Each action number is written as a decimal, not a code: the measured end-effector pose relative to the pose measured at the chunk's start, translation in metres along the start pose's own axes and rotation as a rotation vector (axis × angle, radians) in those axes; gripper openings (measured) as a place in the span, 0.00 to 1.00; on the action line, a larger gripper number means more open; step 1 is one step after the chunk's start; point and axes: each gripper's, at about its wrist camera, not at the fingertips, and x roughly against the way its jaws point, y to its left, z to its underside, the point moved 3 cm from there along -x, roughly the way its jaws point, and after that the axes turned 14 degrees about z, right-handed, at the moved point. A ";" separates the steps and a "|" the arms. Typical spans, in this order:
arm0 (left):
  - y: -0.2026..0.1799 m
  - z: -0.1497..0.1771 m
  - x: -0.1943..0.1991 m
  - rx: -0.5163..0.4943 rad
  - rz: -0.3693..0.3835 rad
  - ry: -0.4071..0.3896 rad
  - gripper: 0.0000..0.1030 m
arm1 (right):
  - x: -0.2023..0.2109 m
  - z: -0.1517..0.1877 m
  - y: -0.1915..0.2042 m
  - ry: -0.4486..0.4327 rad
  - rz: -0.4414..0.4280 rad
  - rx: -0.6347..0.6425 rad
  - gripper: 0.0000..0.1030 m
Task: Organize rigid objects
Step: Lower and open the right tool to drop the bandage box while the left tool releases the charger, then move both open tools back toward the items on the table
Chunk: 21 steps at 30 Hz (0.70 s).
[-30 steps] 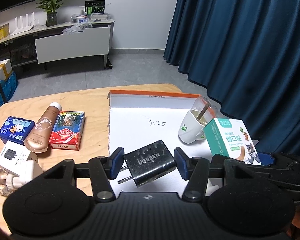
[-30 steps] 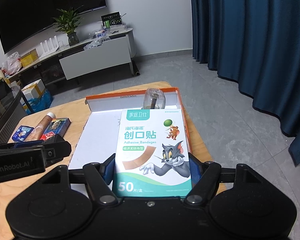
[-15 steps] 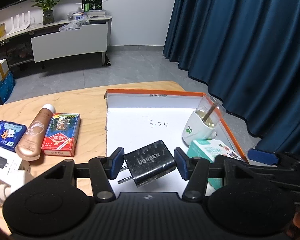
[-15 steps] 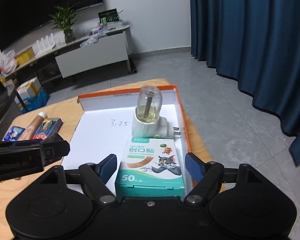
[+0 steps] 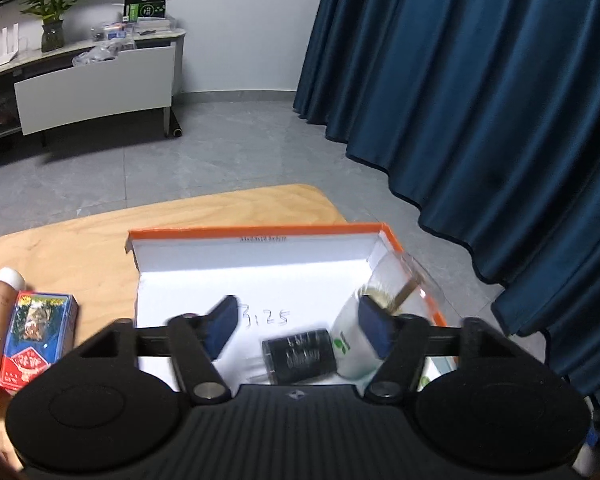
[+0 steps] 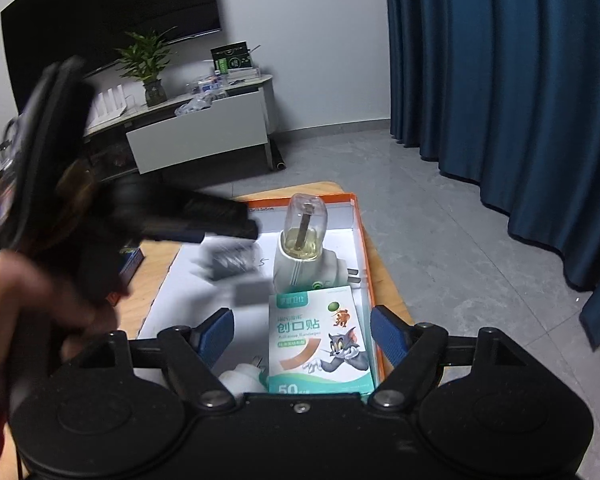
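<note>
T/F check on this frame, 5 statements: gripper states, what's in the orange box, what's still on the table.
1. The left gripper is open. True.
2. The black charger is clamped between the left gripper's fingers. False: it lies loose in the orange box, clear of both pads.
3. The bandage box lies flat in the orange box, in front of the mosquito repellent plug-in. True.
4. The right gripper is shut on the bandage box. False: its jaws stand wide, not touching it.
5. The playing cards are inside the orange box. False: they sit on the wooden table, left of it.
</note>
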 end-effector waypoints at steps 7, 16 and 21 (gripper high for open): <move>0.002 0.011 0.041 -0.014 -0.060 -0.017 0.79 | 0.007 -0.003 0.007 -0.009 -0.010 -0.009 0.86; 0.020 0.043 0.110 0.008 -0.152 -0.045 0.86 | 0.025 -0.003 0.040 0.006 -0.053 0.025 0.87; 0.042 0.060 0.143 0.059 -0.198 -0.062 0.88 | 0.035 0.001 0.068 0.011 -0.099 0.069 0.87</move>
